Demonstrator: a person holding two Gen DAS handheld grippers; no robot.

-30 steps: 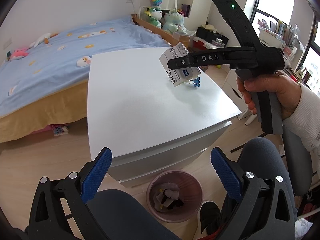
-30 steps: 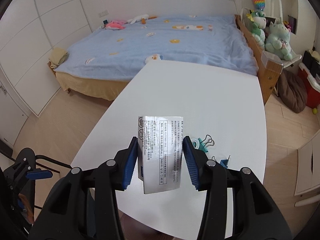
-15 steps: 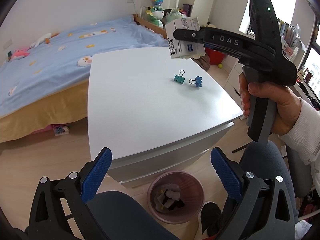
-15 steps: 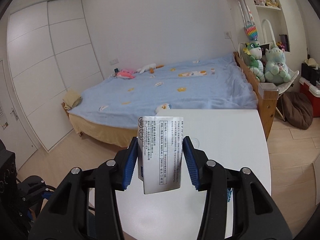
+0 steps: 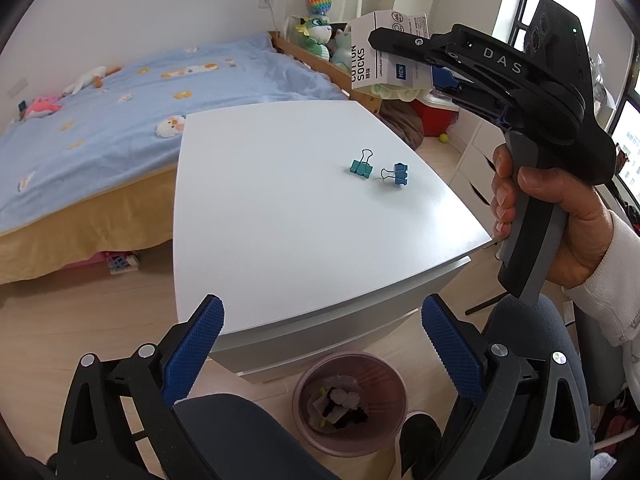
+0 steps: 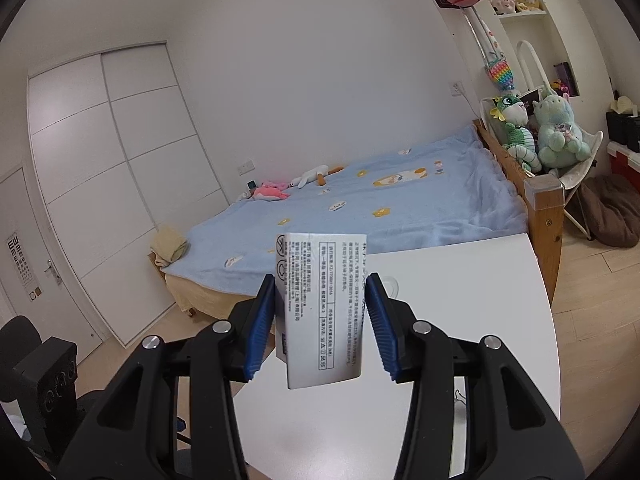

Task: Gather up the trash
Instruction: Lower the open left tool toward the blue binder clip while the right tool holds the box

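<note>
My right gripper [image 6: 320, 324] is shut on a white sock package [image 6: 320, 308] printed with small text. In the left wrist view the right gripper [image 5: 424, 60] holds that package [image 5: 384, 56], marked COTTON SOCKS, high above the far right side of the white table [image 5: 280, 216]. My left gripper [image 5: 320, 344] is open and empty, low in front of the table's near edge. A pink trash bin [image 5: 350, 404] with some litter in it stands on the floor just below the table's front.
A teal binder clip [image 5: 361, 166] and a blue binder clip [image 5: 397, 173] lie on the table's right side. A bed with a blue cover [image 5: 100, 120] lies behind the table. A grey chair [image 5: 532, 332] is at the right. Plush toys [image 6: 536, 132] sit beside the bed.
My right gripper has risen and tilted up with the sock package, from just above the binder clips to well above the table. My left gripper has stayed in place.
</note>
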